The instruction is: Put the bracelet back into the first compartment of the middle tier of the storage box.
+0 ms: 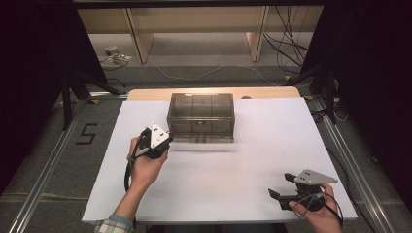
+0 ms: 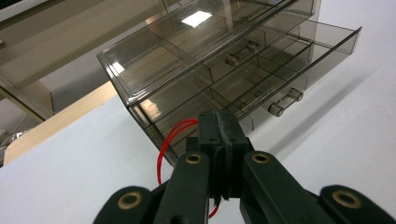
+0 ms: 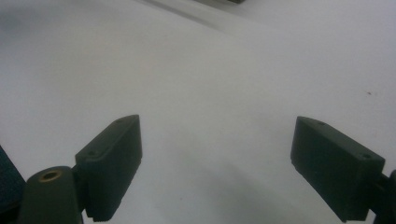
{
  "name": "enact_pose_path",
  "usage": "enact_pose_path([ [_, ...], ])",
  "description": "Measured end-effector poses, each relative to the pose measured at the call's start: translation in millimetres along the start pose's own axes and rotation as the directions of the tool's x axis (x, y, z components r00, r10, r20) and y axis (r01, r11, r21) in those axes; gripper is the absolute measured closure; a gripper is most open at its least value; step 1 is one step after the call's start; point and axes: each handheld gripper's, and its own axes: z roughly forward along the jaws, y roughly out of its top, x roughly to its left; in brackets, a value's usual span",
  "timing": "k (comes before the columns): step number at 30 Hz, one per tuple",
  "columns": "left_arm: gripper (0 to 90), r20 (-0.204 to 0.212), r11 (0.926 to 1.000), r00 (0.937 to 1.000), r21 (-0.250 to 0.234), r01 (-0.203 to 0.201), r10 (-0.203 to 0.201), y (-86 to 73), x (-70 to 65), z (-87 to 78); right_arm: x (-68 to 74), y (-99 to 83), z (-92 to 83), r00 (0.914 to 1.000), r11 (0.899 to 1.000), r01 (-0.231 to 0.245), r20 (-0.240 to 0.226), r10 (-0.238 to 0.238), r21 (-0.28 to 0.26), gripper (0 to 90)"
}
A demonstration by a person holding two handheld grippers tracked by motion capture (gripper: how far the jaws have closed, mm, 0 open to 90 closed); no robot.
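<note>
A smoky clear plastic drawer box (image 1: 200, 116) stands at the middle back of the white table (image 1: 243, 170). In the left gripper view its lower drawer (image 2: 261, 79) is pulled partway out, showing bare compartments and a clear handle (image 2: 285, 101). My left gripper (image 1: 168, 138) sits at the box's front left corner. Its jaws are shut (image 2: 223, 126) on a thin red loop (image 2: 163, 144) that curls out to the left. My right gripper (image 1: 282, 187) rests near the table's front right edge, open (image 3: 219, 172), nothing between its fingers (image 3: 112, 158).
A wooden strip (image 1: 145, 93) edges the table's far side. Metal rails (image 1: 43, 170) run along both sides on the floor, with cables (image 1: 286, 48) and shelving legs beyond. Bare white tabletop lies between the two grippers.
</note>
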Motion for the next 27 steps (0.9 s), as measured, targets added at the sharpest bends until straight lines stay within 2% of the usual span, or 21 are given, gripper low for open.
enact_pose_path([
  [27,89.8,0.028,0.9996,0.9993,-0.018,-0.024,0.024,10.2,-9.9,7.6,-0.1,0.0,-0.1,1.0000,1.000,-0.001,-0.002,0.001,-0.001,17.4],
])
